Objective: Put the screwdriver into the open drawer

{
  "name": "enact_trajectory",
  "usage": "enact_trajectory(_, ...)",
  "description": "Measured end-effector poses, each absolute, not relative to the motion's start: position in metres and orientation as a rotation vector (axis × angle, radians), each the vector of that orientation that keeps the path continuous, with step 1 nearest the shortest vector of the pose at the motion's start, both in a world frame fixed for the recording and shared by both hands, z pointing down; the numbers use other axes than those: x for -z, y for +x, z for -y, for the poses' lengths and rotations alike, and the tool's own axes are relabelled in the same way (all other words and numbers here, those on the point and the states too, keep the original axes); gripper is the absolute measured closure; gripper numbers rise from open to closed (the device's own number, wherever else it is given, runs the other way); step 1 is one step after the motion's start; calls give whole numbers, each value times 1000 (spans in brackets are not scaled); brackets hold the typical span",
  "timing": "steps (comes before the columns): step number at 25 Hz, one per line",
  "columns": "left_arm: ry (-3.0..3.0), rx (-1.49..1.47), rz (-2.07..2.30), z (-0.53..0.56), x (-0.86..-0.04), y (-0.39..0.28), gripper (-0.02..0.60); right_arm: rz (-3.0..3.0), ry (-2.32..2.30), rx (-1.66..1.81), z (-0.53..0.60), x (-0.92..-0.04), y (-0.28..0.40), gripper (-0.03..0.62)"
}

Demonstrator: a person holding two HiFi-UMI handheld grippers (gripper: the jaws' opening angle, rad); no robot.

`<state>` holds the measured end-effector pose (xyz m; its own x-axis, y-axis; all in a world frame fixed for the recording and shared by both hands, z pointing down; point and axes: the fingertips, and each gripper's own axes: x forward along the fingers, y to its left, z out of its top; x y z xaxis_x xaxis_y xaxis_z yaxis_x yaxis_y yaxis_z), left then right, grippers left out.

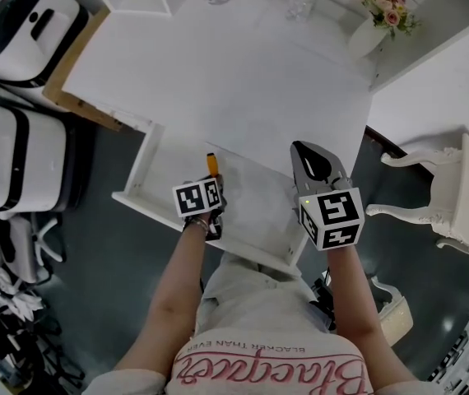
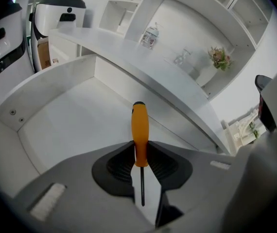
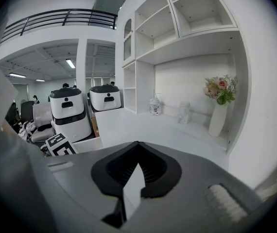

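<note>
- While the left gripper [image 2: 139,152] is clamping the screwdriver [image 2: 139,127] above the open drawer [image 2: 75,115], we are judging the step in hand to be the final lowering and release.
- We are aiming to bring the tool low over the drawer floor and to flatten its tilt before parting the jaws. Let go from higher up, it would likely bounce or roll toward a side wall.
- We are also watching the handle tip. It is pointing toward the drawer's back wall, just under the front edge of the bench [image 1: 243,81], so any forward push risks a knock there.
- Once the jaws are apart, we are planning to lift straight up so that they are not dragging the thin shaft along.
- We are seeing the right gripper [image 3: 137,147] with its jaws together and nothing between them, hanging near the drawer's right edge. It is best left there, out of the way.
- We are looking at a slim tool with a smooth, rounded orange handle, dark at its far end, and a thin dark shaft running back toward the gripper body.
- The jaws are closing on the handle's lower end, where the shaft begins.
- The screwdriver is sitting over the middle of the drawer, and whether it is touching the floor we cannot tell.
</note>
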<state>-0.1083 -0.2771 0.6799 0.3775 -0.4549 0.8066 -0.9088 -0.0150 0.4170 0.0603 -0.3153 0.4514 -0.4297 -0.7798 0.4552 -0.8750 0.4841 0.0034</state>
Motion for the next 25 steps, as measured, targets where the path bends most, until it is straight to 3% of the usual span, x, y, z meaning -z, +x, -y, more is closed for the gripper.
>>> enact_trajectory(25,1476,-688,1165,262,-736,-104,477,2288,1362,-345,303,-468,64,592)
